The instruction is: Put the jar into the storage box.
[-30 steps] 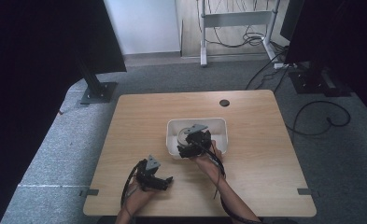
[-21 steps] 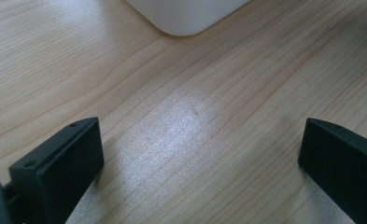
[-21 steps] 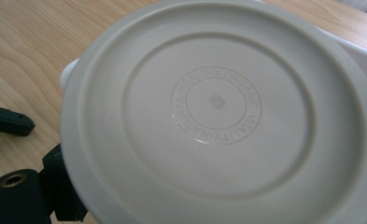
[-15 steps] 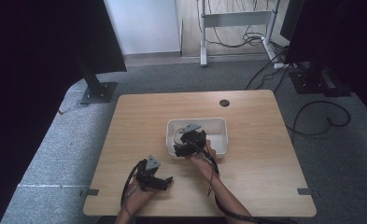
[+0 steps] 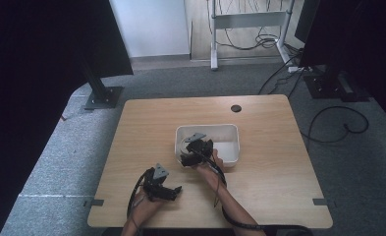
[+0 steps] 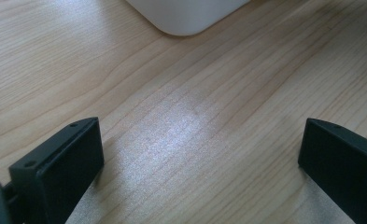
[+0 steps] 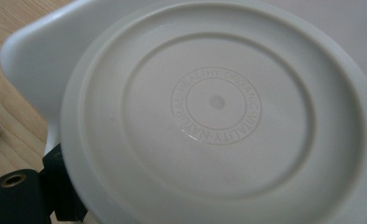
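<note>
A round white lid [image 7: 217, 112] with embossed ring lettering is close up in the right gripper view. My right gripper [image 5: 194, 151] is shut on its lower edge, and one black finger [image 7: 62, 196] shows at the bottom left. The lid hangs over the left end of a white rectangular bin [image 5: 230, 132] at the table's middle. My left gripper [image 5: 167, 191] rests low near the table's front edge, left of the bin. Its jaws stand wide apart over bare wood [image 6: 200, 158], with nothing between them. A corner of the bin [image 6: 186, 18] shows ahead of it.
The wooden table [image 5: 279, 187] has a round cable hole [image 5: 236, 108] at the back. Dark stands [image 5: 102, 96] and loose cables [image 5: 338, 123] lie on the grey carpet around it. Black cables trail from both grippers along the person's forearms.
My right gripper has drifted slightly left with the lid, staying over the bin's left end. The left gripper has not moved.
</note>
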